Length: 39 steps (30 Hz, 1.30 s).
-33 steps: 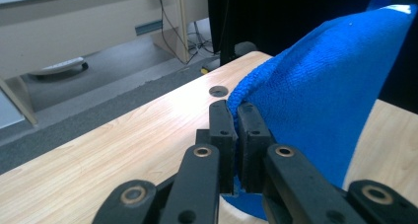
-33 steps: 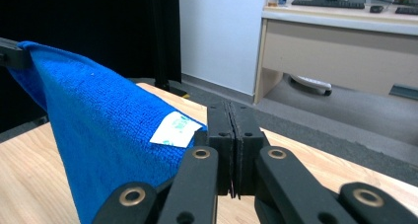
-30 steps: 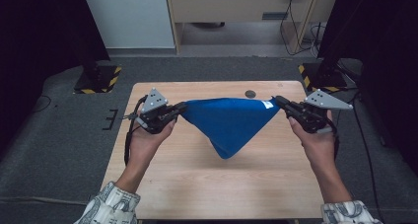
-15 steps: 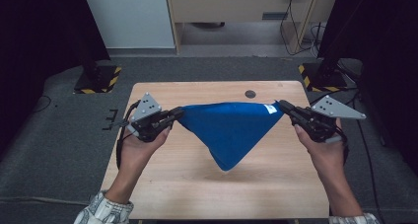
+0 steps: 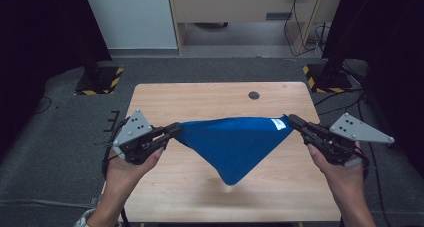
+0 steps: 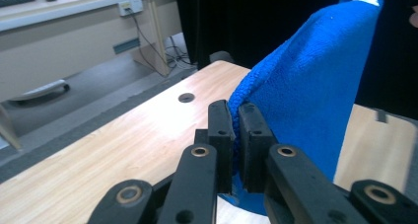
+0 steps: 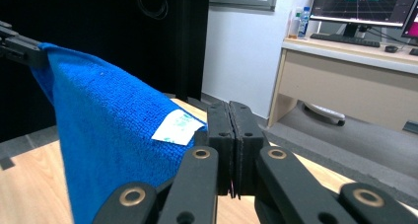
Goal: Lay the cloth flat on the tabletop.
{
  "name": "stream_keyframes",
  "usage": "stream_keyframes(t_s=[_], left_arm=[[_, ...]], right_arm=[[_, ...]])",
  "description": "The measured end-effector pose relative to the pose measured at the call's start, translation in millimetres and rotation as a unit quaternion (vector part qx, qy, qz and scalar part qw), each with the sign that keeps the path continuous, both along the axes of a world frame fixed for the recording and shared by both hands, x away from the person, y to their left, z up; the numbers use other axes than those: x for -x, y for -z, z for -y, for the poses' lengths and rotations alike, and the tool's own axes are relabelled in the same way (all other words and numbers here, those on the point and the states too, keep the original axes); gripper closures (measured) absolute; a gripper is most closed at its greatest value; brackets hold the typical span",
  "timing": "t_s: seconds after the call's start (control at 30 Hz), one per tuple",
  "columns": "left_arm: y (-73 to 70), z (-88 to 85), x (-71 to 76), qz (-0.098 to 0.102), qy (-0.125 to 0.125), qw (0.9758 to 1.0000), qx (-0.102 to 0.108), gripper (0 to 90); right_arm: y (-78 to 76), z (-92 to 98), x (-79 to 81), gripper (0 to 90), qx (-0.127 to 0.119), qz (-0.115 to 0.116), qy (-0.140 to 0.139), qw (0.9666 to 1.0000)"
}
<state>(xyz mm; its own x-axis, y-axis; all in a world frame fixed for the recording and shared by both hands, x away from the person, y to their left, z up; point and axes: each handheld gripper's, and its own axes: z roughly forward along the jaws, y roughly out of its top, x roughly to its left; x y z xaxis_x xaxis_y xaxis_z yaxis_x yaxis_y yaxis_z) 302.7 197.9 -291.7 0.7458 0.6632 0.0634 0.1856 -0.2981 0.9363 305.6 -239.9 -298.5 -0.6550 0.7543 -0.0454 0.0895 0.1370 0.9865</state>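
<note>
the left hand-held gripper and the right hand-held gripper each clamp a corner of the blue cloth. the cloth hangs stretched between them above the counter, its point drooping downward, white tag beside the right jaws.

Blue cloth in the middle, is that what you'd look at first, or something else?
Yes, the blue cloth catches the eye: it is stretched in the air above the wooden table, sagging to a point in the middle. The left tongs and right tongs each pinch one corner. A small white label sits near the right corner.
</note>
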Motion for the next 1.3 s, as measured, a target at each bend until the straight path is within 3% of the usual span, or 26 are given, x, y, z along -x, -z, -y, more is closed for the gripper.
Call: stream_keyframes(t_s=[0.07, 0.13, 0.17, 0.2, 0.23, 0.3, 0.33, 0.43, 0.47, 0.53, 0.77, 0.9, 1.3], left_arm=[[0.7, 1.8, -4.2, -0.007, 0.001, 0.9999, -0.009, 85.2], [8.2, 5.9, -21.8, -0.026, -0.005, 0.9993, -0.028, 85.1], [23.1, 9.5, -48.9, -0.051, -0.021, 0.9977, -0.039, 84.9], [23.1, 9.5, -48.9, -0.051, -0.021, 0.9977, -0.039, 84.7], [32.2, 10.6, -63.7, -0.069, -0.024, 0.9964, -0.043, 84.7], [51.0, 12.6, -90.7, -0.099, -0.027, 0.9941, -0.036, 84.5], [60.7, 14.1, -103.3, -0.107, -0.036, 0.9925, -0.047, 84.4], [89.8, 14.7, -137.8, -0.137, -0.055, 0.9878, -0.050, 83.6], [100.6, 14.6, -148.6, -0.151, -0.060, 0.9861, -0.035, 83.2], [111.0, 15.1, -160.3, -0.156, -0.068, 0.9845, -0.039, 82.7], [127.9, 19.3, -182.4, -0.161, -0.089, 0.9820, -0.041, 82.6], [133.8, 22.2, -190.6, -0.162, -0.096, 0.9810, -0.049, 82.7], [145.2, 21.0, -204.6, -0.174, -0.108, 0.9779, -0.044, 83.6]], right_arm=[[-0.2, 0.1, -0.7, 89.0, 0.004, -0.003, 0.003, 1.0000], [3.5, -1.9, -10.1, 89.0, 0.012, -0.015, 0.010, 0.9998], [14.4, -5.7, -29.0, 89.0, 0.025, -0.033, 0.022, 0.9989], [21.8, -8.5, -40.5, 89.0, 0.032, -0.045, 0.025, 0.9981], [21.8, -8.5, -40.5, 89.0, 0.032, -0.045, 0.025, 0.9981], [39.1, -12.9, -65.0, 89.0, 0.047, -0.066, 0.035, 0.9961], [48.4, -14.6, -77.3, 89.0, 0.050, -0.078, 0.037, 0.9950], [76.2, -17.6, -111.7, 89.0, 0.057, -0.106, 0.050, 0.9915], [84.4, -18.3, -121.0, 89.0, 0.061, -0.111, 0.054, 0.9905], [99.0, -19.2, -137.6, 89.0, 0.065, -0.121, 0.063, 0.9885], [126.8, -22.6, -170.3, 89.0, 0.072, -0.147, 0.081, 0.9833], [131.8, -24.0, -179.5, 88.9, 0.075, -0.150, 0.085, 0.9822], [140.8, -28.6, -196.3, 88.8, 0.070, -0.165, 0.094, 0.9793]])
